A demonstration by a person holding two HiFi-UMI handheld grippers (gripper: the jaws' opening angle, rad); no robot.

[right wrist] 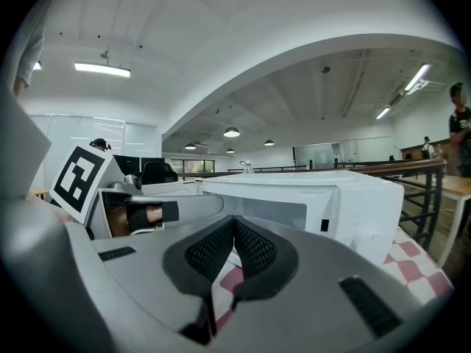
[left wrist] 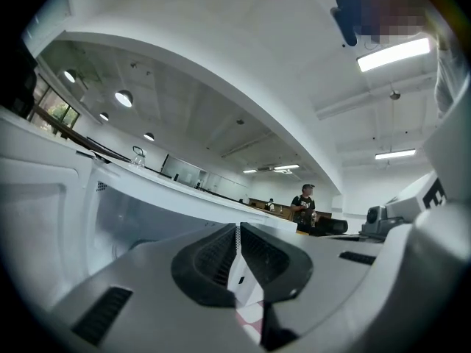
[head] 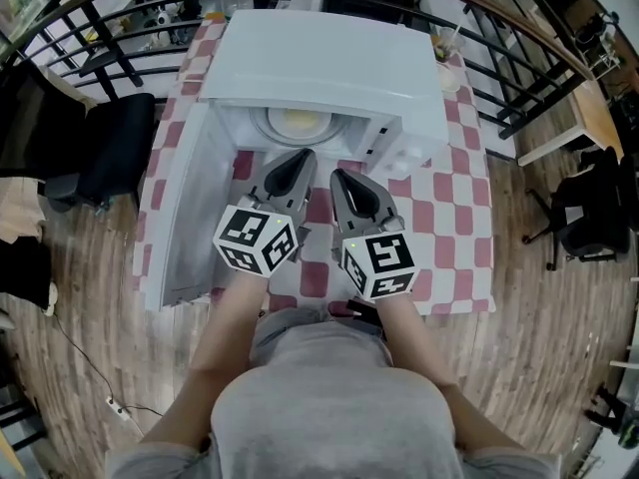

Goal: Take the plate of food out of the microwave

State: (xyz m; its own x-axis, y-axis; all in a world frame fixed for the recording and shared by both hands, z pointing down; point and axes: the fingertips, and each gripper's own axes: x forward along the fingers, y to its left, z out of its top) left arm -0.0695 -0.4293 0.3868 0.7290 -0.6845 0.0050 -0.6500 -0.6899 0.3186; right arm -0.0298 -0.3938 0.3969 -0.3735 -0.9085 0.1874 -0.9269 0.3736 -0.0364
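Sitting inside the microwave (head: 329,63) is the plate of food (head: 297,124), with the door (head: 185,218) swung wide to the left. The left gripper (head: 302,156) and right gripper (head: 337,176) hang just in front, both pinched fully together with nothing in either, over the checkered tablecloth (head: 449,218).

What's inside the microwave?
A plate with pale food, seen through the open front of the microwave. Its top covers the plate's far part and the cavity's back.

One microwave (head: 329,68), one plate (head: 297,125), one bench (head: 454,228) (checked red and white all over), one cup (head: 445,70) with a straw. Claws number two: one left claw (head: 304,158), one right claw (head: 338,178).
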